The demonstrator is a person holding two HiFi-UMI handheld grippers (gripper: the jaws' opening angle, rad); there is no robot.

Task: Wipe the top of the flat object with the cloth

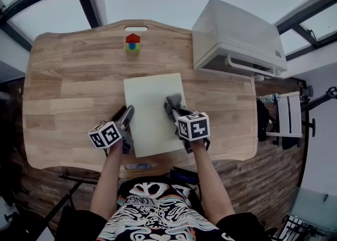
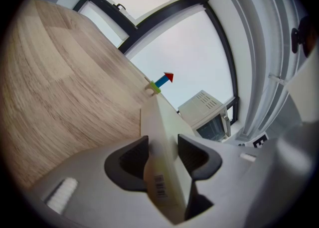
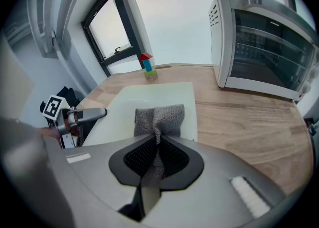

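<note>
A pale cream flat board (image 1: 152, 113) lies in the middle of the wooden table. My left gripper (image 1: 128, 113) sits at the board's left edge. In the left gripper view the board (image 2: 160, 122) stands edge-on between the jaws, and the left gripper (image 2: 162, 155) is shut on it. My right gripper (image 1: 174, 109) is over the board's right half, shut on a grey knitted cloth (image 1: 174, 99). In the right gripper view the cloth (image 3: 159, 116) bunches out ahead of the right gripper (image 3: 157, 147) and rests on the board (image 3: 154, 95).
A white countertop oven (image 1: 237, 37) stands at the table's back right, close to the board's far right corner. A small stack of coloured toy blocks (image 1: 132, 43) sits at the back edge. The table's front edge (image 1: 137, 166) runs just before my arms.
</note>
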